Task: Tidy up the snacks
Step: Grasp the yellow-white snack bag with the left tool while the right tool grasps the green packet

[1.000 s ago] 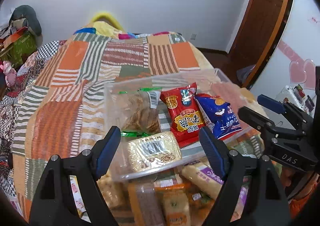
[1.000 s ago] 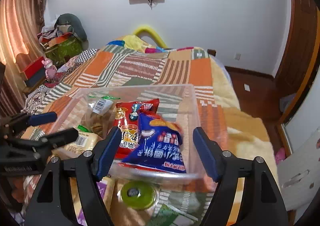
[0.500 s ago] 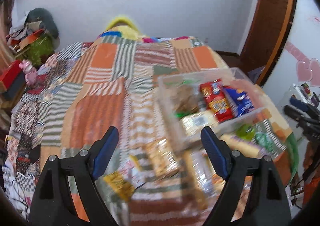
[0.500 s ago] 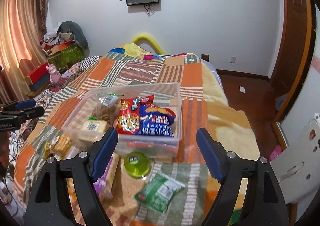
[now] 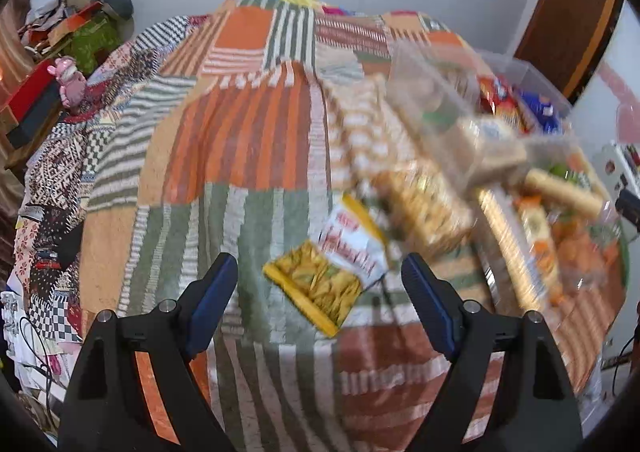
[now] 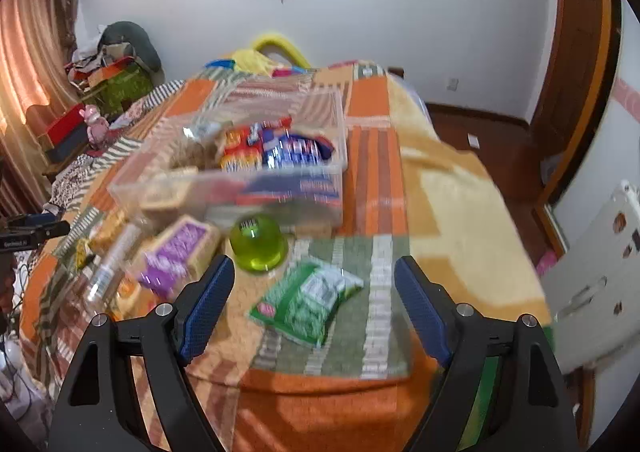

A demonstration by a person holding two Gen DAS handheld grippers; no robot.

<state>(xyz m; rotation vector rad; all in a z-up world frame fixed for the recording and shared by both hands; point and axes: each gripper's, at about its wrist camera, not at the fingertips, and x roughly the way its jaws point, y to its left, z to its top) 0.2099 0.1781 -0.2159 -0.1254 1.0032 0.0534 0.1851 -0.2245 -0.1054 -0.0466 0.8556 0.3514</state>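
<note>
A clear plastic bin (image 6: 332, 171) on the patchwork bedspread holds red and blue snack bags (image 6: 276, 147); it also shows in the left wrist view (image 5: 440, 91). My left gripper (image 5: 320, 304) is open and empty, with a yellow and white chip bag (image 5: 332, 272) lying between its fingers. My right gripper (image 6: 312, 304) is open and empty, with a green snack bag (image 6: 304, 300) between its fingers. A green jelly cup (image 6: 258, 242) and a purple-labelled pack (image 6: 176, 256) lie in front of the bin.
Several more cracker packs (image 5: 428, 203) lie loose by the bin. The bed's right edge (image 6: 500, 211) drops to a wooden floor near a door (image 6: 576, 51). Clutter and boxes (image 6: 116, 79) stand at the far left. The left gripper shows at the right wrist view's left edge (image 6: 28, 232).
Both grippers have pulled back from the bin and lowered toward the loose snacks: the left now frames the yellow chip bag, the right the green bag. Both stayed open.
</note>
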